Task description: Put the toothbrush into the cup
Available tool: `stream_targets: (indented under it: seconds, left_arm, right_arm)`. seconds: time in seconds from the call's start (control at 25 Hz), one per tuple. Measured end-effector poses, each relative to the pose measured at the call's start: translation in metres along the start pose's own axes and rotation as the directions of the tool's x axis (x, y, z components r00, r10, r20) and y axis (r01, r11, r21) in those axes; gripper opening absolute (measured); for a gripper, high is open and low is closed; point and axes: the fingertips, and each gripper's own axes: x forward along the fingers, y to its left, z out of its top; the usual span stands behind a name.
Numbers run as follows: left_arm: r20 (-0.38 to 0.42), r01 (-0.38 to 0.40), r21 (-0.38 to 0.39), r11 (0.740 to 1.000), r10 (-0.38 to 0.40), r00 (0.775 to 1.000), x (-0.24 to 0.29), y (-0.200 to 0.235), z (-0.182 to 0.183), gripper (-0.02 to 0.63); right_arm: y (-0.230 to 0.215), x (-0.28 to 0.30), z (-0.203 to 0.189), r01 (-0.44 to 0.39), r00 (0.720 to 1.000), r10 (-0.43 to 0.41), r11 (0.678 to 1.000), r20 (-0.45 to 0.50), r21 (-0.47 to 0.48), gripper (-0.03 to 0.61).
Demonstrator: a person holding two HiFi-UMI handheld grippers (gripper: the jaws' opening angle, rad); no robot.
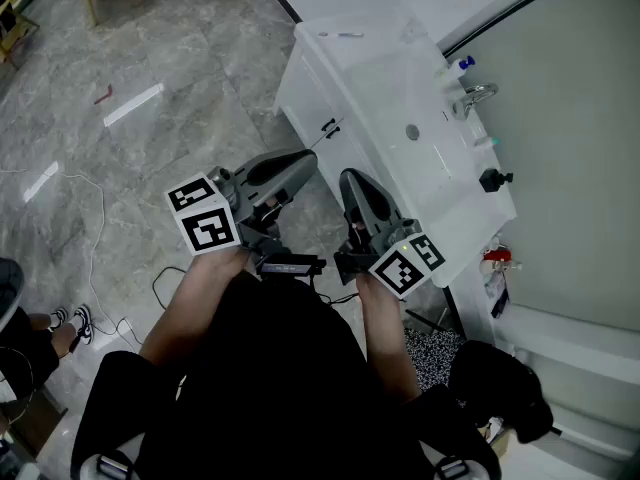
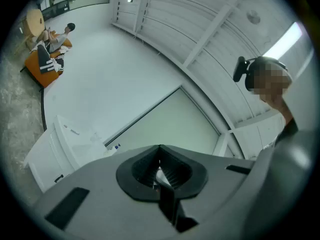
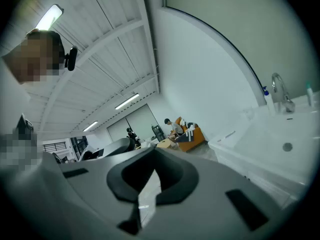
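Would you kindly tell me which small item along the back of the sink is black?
The black item at the near end of the row, just past the teal item. The blue-capped bottle stands at the far end, beside the tap.

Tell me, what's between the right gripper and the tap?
In the head view, only the white basin with its drain lies between the right gripper and the tap; nothing else stands there.
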Motion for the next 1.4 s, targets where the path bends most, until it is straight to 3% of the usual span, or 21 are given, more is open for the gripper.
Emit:
stream_targets:
  seconds: [0.56, 1.0, 1.4]
  left_arm:
    - [0.034, 0.000, 0.002, 1.000, 0.000, 0.999, -0.002, 0.007, -0.005, 0.009]
    - [0.061, 0.030, -0.057, 0.998, -0.027, 0.998, -0.047, 0.040, 0.058, 0.009]
    - [0.060, 0.027, -0.064, 0.998, -0.024, 0.998, -0.057, 0.047, 0.067, 0.009]
  right_arm:
    - [-0.012, -0.002, -0.007, 0.019, 1.000, -0.020, 1.000, -0.012, -0.018, 0.003]
    - [0.005, 0.052, 0.003, 0.126, 0.990, -0.132, 0.986, -0.042, -0.110, 0.003]
    - [0.022, 0.068, -0.014, 0.110, 0.984, -0.135, 0.972, -0.112, -0.210, 0.005]
